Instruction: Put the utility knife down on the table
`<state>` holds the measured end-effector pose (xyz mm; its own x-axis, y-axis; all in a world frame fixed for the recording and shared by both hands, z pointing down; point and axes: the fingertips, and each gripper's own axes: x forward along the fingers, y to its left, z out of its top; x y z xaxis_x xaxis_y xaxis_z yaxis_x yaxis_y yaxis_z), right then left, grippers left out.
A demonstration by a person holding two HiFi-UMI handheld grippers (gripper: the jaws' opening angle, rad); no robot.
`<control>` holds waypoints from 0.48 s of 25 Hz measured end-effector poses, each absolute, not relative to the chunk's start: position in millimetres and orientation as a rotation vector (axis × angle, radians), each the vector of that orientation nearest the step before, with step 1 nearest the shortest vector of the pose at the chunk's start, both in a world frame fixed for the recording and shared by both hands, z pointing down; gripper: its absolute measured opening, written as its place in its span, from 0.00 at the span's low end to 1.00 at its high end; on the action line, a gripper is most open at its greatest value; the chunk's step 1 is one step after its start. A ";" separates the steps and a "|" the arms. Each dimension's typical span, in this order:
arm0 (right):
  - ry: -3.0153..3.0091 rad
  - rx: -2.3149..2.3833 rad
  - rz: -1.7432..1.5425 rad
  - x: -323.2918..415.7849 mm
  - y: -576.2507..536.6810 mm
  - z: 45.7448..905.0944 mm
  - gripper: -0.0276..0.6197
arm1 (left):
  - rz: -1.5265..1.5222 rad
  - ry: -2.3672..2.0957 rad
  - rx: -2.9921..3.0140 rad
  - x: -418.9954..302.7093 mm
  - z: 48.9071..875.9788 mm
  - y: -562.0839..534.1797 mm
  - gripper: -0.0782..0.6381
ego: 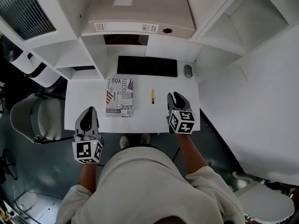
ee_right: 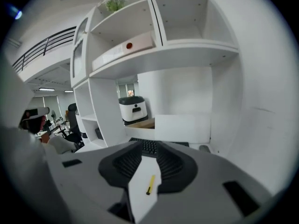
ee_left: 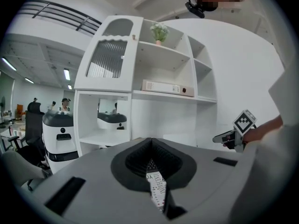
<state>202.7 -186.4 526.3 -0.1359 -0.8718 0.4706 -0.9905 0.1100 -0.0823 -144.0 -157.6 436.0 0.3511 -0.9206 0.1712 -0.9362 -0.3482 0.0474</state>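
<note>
person's shirt (ego: 154,181) fills the bottom of the head view. left gripper (ego: 88,112): jaws together, nothing held, at the near left corner of the table (ego: 154,120), with a strip of the booklet (ego: 119,97) showing past them. right gripper (ego: 174,97): jaws apart, empty, at the table's right part. knife (ego: 152,96): flat on the table between booklet and right gripper, touching neither, seen through that gripper's gap. keyboard (ego: 147,66) and mouse (ego: 188,71) lie behind it.
</note>
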 end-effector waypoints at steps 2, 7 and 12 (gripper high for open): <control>-2.119 1.860 0.487 203.5 -178.4 507.1 0.19 | 0.168 -1.702 2.479 -140.8 433.0 -157.2 0.11; -2.193 1.937 0.313 205.1 -158.8 459.2 0.17 | 0.159 -1.690 2.503 -133.9 426.6 -156.5 0.11; -2.234 1.996 0.185 208.4 -137.8 425.1 0.14 | 0.158 -1.680 2.524 -127.5 421.6 -154.4 0.11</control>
